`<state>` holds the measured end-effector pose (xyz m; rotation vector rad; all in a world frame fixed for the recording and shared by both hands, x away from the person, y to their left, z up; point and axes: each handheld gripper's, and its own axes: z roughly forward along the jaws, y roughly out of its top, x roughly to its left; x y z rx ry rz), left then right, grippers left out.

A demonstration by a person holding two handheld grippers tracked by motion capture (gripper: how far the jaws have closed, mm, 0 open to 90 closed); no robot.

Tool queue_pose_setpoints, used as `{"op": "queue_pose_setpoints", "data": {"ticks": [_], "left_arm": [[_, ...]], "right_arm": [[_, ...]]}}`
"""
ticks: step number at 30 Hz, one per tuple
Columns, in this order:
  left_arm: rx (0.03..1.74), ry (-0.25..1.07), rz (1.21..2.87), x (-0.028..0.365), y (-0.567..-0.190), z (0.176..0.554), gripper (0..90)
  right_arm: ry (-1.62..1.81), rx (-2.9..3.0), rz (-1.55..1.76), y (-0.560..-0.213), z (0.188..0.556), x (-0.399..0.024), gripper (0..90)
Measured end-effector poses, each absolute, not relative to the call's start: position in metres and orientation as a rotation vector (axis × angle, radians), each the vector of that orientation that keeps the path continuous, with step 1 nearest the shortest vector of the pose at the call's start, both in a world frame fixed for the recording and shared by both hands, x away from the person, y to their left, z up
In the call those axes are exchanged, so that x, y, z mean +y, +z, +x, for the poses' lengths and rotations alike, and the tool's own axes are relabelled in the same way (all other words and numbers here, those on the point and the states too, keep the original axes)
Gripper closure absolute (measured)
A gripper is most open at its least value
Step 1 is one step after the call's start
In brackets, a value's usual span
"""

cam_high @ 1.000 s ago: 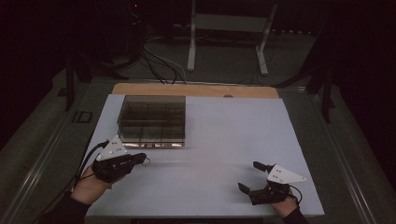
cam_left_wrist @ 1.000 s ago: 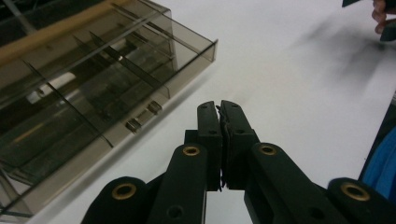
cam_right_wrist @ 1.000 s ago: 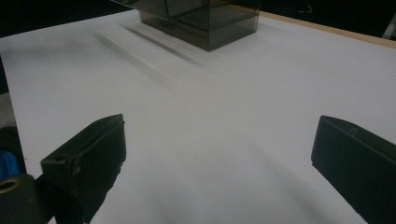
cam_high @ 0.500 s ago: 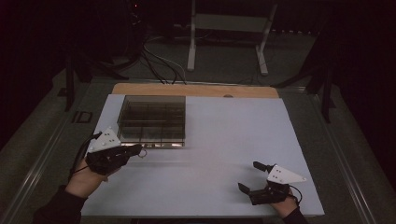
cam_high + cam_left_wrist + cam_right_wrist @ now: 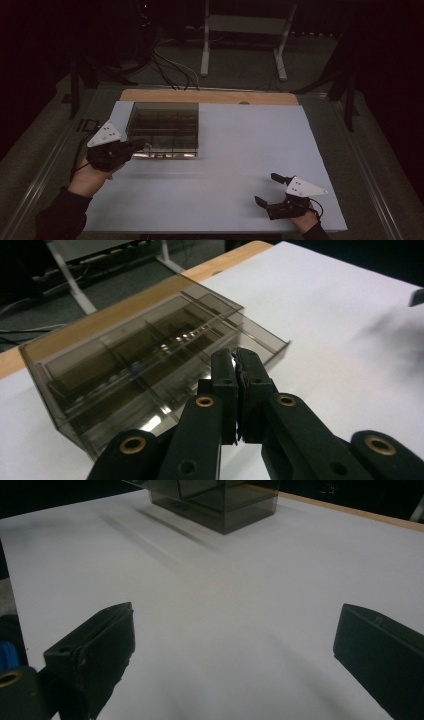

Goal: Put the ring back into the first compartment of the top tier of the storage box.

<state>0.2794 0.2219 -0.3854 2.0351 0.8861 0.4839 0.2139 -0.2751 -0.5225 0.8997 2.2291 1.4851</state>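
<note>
**Desk:** Since a second ago, what has changed?

**Photographer:** Only the left gripper has moved: from the white sheet near the front left corner it has travelled up and toward the smoked clear organizer box, and its tips now sit at the box's near left corner. Its jaws are pressed together with nothing visible between them. The right gripper has stayed put near the front right edge, jaws spread wide over bare sheet.

**Desk:** And the box?

**Photographer:** It stands on the left rear part of the sheet, well apart from the right gripper. Dividers split it into compartments; whether anything lies in them is too dark to tell.

**Desk:** What could go wrong?

**Photographer:** My reading: closed tips nudging that corner could skid the light box across the smooth sheet or tip it, since nothing braces its far side. The jaws would also have to part before they could take hold of a wall.

**Desk:** Setting?

**Photographer:** A white sheet covers a wooden tabletop, whose bare strip shows at the back. Beyond, a dim room with floor cables and a pale metal stand.
</note>
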Motion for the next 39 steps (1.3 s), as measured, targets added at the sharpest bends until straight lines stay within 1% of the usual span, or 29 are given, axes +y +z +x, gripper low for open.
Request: {"op": "queue_pose_setpoints", "data": {"ticks": [2, 3, 6, 16, 22, 39], "left_arm": [[0.886, 0.484, 2.035, 0.222, -0.385, 0.279, 90.0], [0.912, 0.491, 2.018, 0.224, -0.388, 0.287, 90.0], [0.945, 0.491, 1.994, 0.227, -0.390, 0.295, 90.0], [0.998, 0.501, 1.959, 0.232, -0.394, 0.310, 90.0], [1.014, 0.506, 1.963, 0.234, -0.396, 0.315, 90.0], [1.106, 0.472, 1.972, 0.246, -0.423, 0.331, 90.0]], "right_arm": [[1.484, 2.230, 0.898, -0.523, 0.214, -0.275, 2.9], [1.482, 2.231, 0.896, -0.522, 0.214, -0.275, 3.0], [1.481, 2.231, 0.897, -0.523, 0.214, -0.275, 2.9], [1.479, 2.231, 0.897, -0.522, 0.213, -0.275, 2.9], [1.480, 2.232, 0.898, -0.522, 0.214, -0.275, 2.9], [1.479, 2.235, 0.898, -0.523, 0.214, -0.275, 2.9]]}}
